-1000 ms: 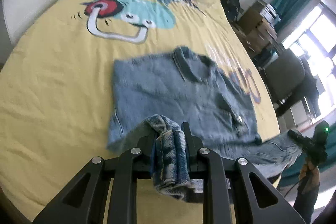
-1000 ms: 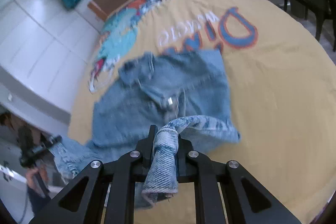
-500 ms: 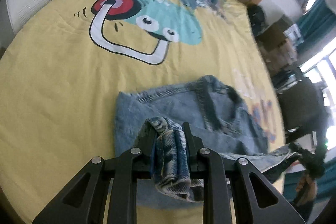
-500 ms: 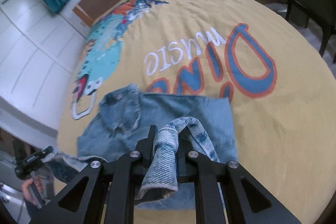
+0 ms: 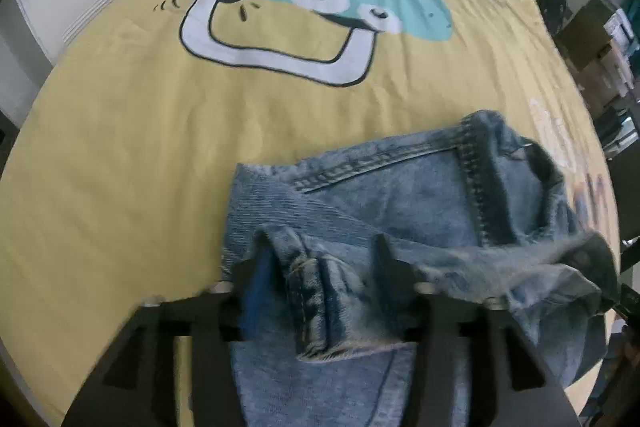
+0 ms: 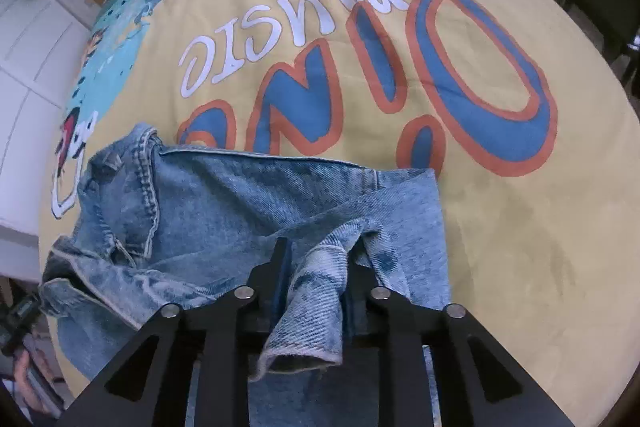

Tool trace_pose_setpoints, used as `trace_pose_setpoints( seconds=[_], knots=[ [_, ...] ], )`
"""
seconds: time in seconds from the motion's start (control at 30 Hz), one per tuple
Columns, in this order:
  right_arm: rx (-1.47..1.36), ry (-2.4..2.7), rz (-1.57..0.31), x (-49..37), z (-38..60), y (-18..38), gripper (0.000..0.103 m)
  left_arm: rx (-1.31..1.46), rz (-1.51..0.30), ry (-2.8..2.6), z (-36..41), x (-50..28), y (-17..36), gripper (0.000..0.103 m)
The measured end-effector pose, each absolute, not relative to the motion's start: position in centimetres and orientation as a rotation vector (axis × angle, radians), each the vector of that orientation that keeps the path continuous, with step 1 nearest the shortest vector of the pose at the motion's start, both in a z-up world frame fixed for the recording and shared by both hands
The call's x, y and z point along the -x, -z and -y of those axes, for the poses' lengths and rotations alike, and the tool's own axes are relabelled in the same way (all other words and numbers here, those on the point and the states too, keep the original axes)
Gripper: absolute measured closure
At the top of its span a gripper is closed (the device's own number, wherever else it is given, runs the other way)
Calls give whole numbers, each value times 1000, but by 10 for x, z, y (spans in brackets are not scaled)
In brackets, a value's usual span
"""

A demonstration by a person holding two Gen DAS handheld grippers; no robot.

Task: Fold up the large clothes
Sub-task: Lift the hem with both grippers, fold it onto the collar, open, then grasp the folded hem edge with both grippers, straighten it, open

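Left wrist view: left gripper [image 5: 316, 259] jaws opening, faded blue denim jacket [image 5: 400, 195] hem loose between them; right gripper [image 6: 320, 259] opening likewise over yellow cartoon-print bedsheet [image 6: 520, 227].

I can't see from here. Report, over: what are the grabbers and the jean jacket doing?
Left gripper and right gripper both opening, denim hem loose between the fingers. Denim jacket folded on yellow bedspread. Nothing in the way.

At frame centre, the denim jacket [image 6: 248, 203] lies on the yellow bed [image 6: 520, 227]; the right hand-held gripper [image 6: 320, 251] is opening, a fold of hem between its jaws.
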State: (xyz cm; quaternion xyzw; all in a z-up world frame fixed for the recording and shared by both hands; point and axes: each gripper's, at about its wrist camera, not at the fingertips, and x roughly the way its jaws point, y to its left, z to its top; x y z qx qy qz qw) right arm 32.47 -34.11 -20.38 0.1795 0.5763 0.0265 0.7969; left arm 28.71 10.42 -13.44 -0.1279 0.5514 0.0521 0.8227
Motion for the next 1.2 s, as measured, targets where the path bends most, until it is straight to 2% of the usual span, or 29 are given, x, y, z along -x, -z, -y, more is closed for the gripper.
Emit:
trace_pose_setpoints(
  seconds=[0.03,0.07,0.1,0.17,0.33,0.43,0.57,0.83,1.0,1.03,1.13,1.2],
  knots=[
    [-373,-57,-1231,-323,339,199,64,263,-1150,-117,-103,-285,128,12],
    [-369,-61,-1214,-320,339,194,47,251,-1119,-122,-102,-282,121,3],
    [-380,-74,-1202,-317,339,189,33,251,-1098,-124,-101,-281,115,3],
    [-379,-62,-1176,-312,339,177,19,278,-1074,-118,-102,-278,104,3],
    [-308,-58,-1115,-300,334,148,18,270,-1067,-90,-96,-269,95,1],
    [-234,-87,-1127,-293,315,145,14,228,-1085,-66,-78,-267,102,1],
    [-150,-135,-1175,-285,284,159,5,157,-1139,-8,-45,-268,123,1],
    [-10,-161,-1294,-276,232,216,4,-43,-1211,19,16,-277,168,1],
    [3,-153,-1284,-277,229,223,1,-86,-1227,-26,25,-280,189,1],
    [1,-154,-1285,-278,230,224,1,-87,-1235,-24,25,-280,192,5],
    [-5,-161,-1282,-278,230,228,3,-73,-1238,43,28,-280,194,36],
    [1,-169,-1284,-278,227,230,11,-132,-1217,35,36,-279,192,50]
  ],
)
